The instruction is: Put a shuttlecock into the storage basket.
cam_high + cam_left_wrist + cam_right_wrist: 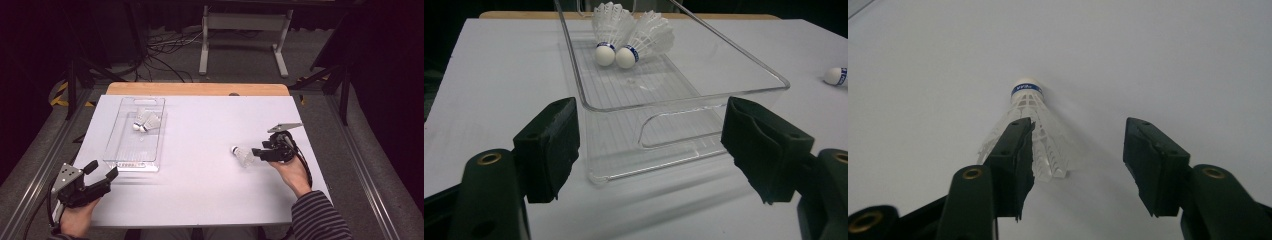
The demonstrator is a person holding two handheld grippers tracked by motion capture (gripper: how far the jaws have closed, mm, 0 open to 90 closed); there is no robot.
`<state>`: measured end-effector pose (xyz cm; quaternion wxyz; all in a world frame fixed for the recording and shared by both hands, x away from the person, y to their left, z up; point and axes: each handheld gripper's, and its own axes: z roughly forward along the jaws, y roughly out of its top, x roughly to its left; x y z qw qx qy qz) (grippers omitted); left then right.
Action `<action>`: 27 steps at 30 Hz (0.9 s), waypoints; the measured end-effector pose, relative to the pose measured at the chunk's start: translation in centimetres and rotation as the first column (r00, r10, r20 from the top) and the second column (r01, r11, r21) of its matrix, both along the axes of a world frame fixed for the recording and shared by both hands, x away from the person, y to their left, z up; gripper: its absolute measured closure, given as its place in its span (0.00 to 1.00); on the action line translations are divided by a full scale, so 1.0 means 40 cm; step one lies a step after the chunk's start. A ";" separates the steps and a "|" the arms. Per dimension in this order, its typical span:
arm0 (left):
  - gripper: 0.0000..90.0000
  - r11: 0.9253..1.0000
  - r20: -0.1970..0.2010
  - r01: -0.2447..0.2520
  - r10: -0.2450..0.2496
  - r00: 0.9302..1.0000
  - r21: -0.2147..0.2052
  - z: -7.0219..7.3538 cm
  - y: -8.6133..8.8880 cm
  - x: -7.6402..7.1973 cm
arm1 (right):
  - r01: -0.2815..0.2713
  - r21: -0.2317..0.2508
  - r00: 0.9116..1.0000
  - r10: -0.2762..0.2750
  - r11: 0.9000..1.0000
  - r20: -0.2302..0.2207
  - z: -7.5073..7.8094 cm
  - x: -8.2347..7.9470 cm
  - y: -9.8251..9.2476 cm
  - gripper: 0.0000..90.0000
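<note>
Picking up white feathered shuttlecock (pixel 1034 130) lying near table's (pixel 200 190) right edge: right gripper (pixel 1075 150) half-closed around its skirt, not yet pinching. Next: squeeze gently, lift, carry to clear plastic tray (pixel 118 150). Left gripper (pixel 649 145) idle, agape.

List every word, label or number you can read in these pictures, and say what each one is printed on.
No text reads clearly.
Shuttlecock at the right gripper: white lettering on the blue band below its cork, too small and blurred to read.
Two shuttlecocks in the clear tray: blue bands, any print too small to tell.
Tray, table and left gripper: no markings visible.
</note>
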<state>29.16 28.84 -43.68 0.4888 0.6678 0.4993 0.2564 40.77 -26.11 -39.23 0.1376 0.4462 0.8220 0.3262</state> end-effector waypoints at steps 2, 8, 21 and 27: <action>0.27 1.000 -0.002 0.001 -0.001 1.000 0.002 0.000 0.000 0.000 | -0.005 -0.008 1.000 0.005 1.000 -0.009 -0.002 0.001 0.001 0.55; 0.27 1.000 -0.002 0.000 0.000 1.000 0.001 -0.001 0.000 0.000 | -0.021 -0.043 0.999 0.018 0.999 -0.050 -0.014 0.009 0.006 0.60; 0.27 1.000 -0.006 0.004 -0.004 1.000 0.003 -0.002 -0.001 0.000 | -0.056 -0.092 0.993 0.046 0.994 -0.111 -0.045 0.036 0.027 0.69; 0.27 1.000 -0.006 0.005 -0.005 1.000 0.003 -0.002 -0.001 0.000 | -0.062 -0.097 0.990 0.049 0.993 -0.132 -0.057 0.048 0.035 0.73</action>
